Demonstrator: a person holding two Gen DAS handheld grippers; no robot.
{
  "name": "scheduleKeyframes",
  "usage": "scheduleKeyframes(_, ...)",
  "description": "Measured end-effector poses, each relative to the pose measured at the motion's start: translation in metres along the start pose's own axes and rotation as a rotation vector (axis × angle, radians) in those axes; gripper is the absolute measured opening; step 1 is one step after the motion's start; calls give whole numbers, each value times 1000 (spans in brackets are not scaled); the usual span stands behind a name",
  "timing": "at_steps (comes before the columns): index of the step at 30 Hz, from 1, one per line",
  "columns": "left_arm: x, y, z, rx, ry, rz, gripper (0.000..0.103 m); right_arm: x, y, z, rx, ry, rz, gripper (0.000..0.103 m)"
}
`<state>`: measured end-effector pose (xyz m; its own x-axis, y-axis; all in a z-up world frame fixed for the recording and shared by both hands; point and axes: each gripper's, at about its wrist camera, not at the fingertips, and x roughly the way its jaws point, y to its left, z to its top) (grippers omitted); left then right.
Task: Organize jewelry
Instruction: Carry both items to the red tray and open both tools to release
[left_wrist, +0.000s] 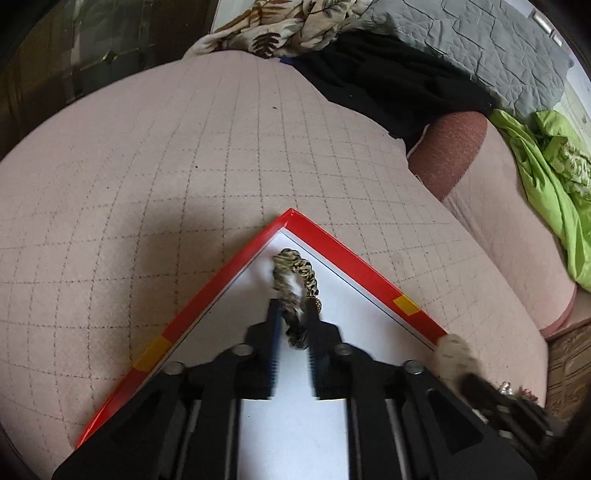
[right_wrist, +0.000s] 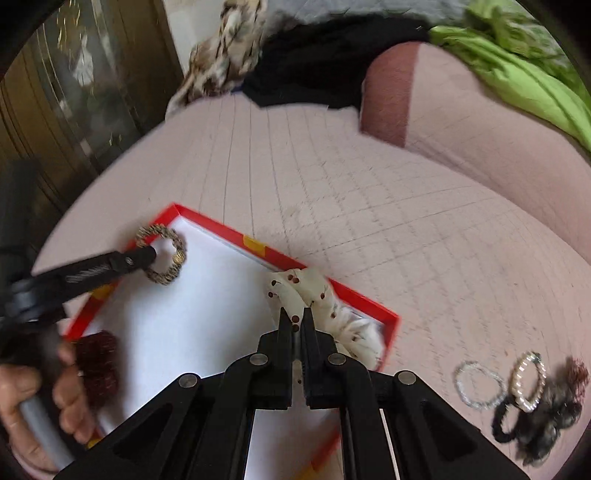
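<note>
Risk of snagging: left gripper (left_wrist: 293, 314) slightly spread around gold-black braided hair loop (left_wrist: 295, 275) near frame centre in red-rimmed white tray (left_wrist: 332, 240); right gripper (right_wrist: 294, 321) pinching cream cherry-print fabric scrunchie (right_wrist: 317, 295) over tray's far rim, liable to drop outside

Dark hair ties (right_wrist: 539, 417) blurred; red tray (left_wrist: 332, 236) cut off below.

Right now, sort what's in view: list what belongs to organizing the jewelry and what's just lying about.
Part of the job:
- red-rimmed white tray
- gold-and-black braided hair tie between the left gripper's fingers
- white scrunchie with red dots in the right gripper
- silver beaded rings and dark scrunchies on the pink quilt

Lying about:
- lime-green cloth
- grey quilted blanket
- black garment
</note>
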<state>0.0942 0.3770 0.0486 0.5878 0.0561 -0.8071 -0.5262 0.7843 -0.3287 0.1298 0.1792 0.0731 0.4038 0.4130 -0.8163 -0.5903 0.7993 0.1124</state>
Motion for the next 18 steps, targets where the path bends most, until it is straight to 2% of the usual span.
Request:
scheduleKeyframes(1,-1,1,0,-8,2,-11,37,7,1,1,0,14,7,6)
scheduleKeyframes(3,-5,1,-1,-17,-3,-36,50,13,2,1,19,17,4,14)
scheduleKeyframes(5,-11,1,-1,-20,-5,-70,56,11,1,0,34,12,14,45)
scheduleKeyframes(7,-16,-1,-2,-22,-11,-93,60,1,2,-3,35,-17,11,55)
scheduleKeyframes(13,-40,-16,-10,10,-66,-111,61,-42,-12,-18,40,-62,-34,55)
scheduleKeyframes(16,-55,-35,-21,57,-98,-130,61,-71,-38,-37,63,-81,-74,55)
scheduleKeyframes(18,-64,-50,-31,95,-105,-154,61,-93,-68,-56,112,-89,-111,58)
